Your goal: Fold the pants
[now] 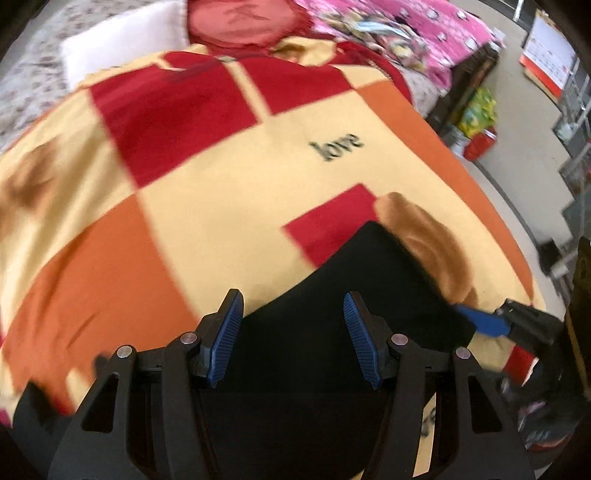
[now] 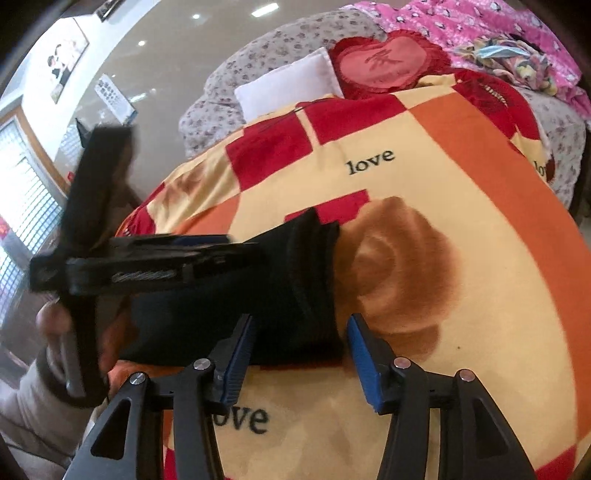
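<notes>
Wide bare stretch of checkered blanket (image 2: pixel 461 177) beyond and right of black pants (image 2: pixel 295 288): free passage there. Far end blocked: white pillow (image 2: pixel 288 81), red heart cushion (image 2: pixel 384 62), pink bedding heap (image 2: pixel 480 33). Left gripper (image 2: pixel 236 245) lies across pants' left part, closing that side. Right gripper (image 2: pixel 301 354) straddles pants' near right corner, pads apart.
</notes>
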Tool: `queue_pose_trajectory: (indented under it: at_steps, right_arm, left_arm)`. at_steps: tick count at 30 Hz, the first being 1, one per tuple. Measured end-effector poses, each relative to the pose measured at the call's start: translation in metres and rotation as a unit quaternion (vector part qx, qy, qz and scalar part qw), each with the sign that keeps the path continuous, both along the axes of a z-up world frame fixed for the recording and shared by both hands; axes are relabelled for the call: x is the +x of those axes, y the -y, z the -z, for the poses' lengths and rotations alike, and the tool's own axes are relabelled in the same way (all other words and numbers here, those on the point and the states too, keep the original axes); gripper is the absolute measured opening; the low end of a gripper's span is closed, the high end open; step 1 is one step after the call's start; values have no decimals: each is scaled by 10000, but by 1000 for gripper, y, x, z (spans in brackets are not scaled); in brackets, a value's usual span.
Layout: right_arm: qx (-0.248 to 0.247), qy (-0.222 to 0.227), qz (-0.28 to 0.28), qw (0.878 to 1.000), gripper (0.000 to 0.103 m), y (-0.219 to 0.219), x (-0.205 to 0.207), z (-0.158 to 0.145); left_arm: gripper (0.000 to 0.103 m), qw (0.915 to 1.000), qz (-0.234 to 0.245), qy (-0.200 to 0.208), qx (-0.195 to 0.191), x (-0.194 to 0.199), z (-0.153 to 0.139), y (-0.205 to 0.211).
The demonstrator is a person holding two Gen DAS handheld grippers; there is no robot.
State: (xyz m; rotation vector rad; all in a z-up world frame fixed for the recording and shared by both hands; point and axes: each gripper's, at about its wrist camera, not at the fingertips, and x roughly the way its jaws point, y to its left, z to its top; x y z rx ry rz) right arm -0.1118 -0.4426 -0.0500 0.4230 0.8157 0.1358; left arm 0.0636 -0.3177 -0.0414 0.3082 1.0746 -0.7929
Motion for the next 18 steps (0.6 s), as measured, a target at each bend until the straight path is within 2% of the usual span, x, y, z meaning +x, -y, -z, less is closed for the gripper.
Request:
queue_pose_trajectory:
  at_steps: [2,8,10,12,14,17,18]
  right_arm:
    - [96,34,-22,9999,51,2,0,1]
    - [405,237,-6,9989,52,5,-2,6]
    - [537,242,12,9983,52,5,-1,7]
    - [593,237,15,9980,52,3,1,7]
    - [566,250,42,9981,52,0,1,7]
    - [728,269,157,9969,49,1,5,9]
    - [726,257,152,9969,40,-1,7,9]
  left_arm:
    - [56,9997,164,-160,-61,4,4,11]
    - [57,9992,368,-113,-62,7,3,37]
    - [67,9984,441,-304,-154,13,3,41]
    - [72,9980,505,-344,-186,13,3,46]
    - [72,9979,612,-167,-89,6,4,53]
    - [73,9954,824,417,263,-12,8,65]
    - [73,9942,883,534,303,-16,8,67]
